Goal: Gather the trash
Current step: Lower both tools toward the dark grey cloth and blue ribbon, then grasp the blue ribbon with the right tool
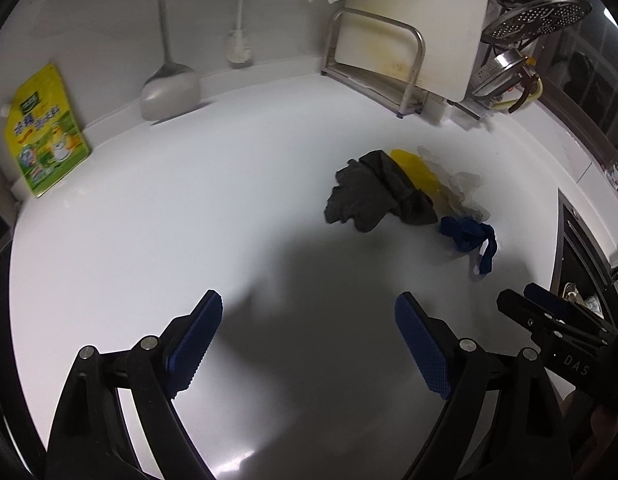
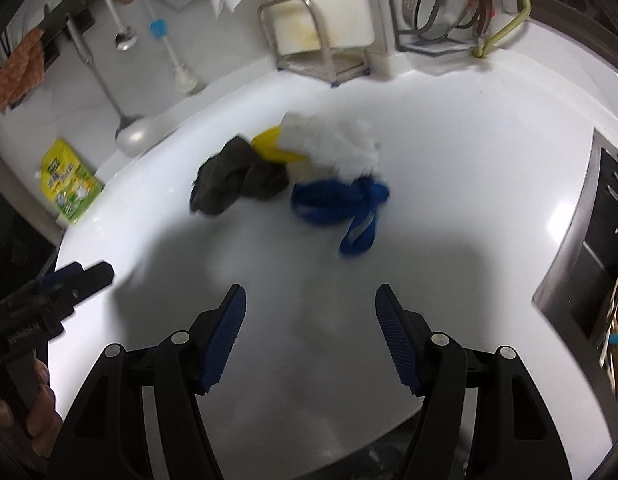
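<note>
Left wrist view, left gripper (image 1: 309, 340) spread wide and holding nothing, trash pile ahead and a bit right on the white counter (image 1: 189, 208): dark gray cloth (image 1: 373, 196), yellow scrap (image 1: 413, 168), blue strap (image 1: 469, 236), right gripper (image 2: 311, 336) spread too, empty, the pile just ahead of it.

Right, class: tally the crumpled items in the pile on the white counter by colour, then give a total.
Dark grey: 1, the dark grey cloth
Yellow: 1, the yellow piece
White: 1, the white wad
Blue: 1, the blue strip
Total: 4
</note>
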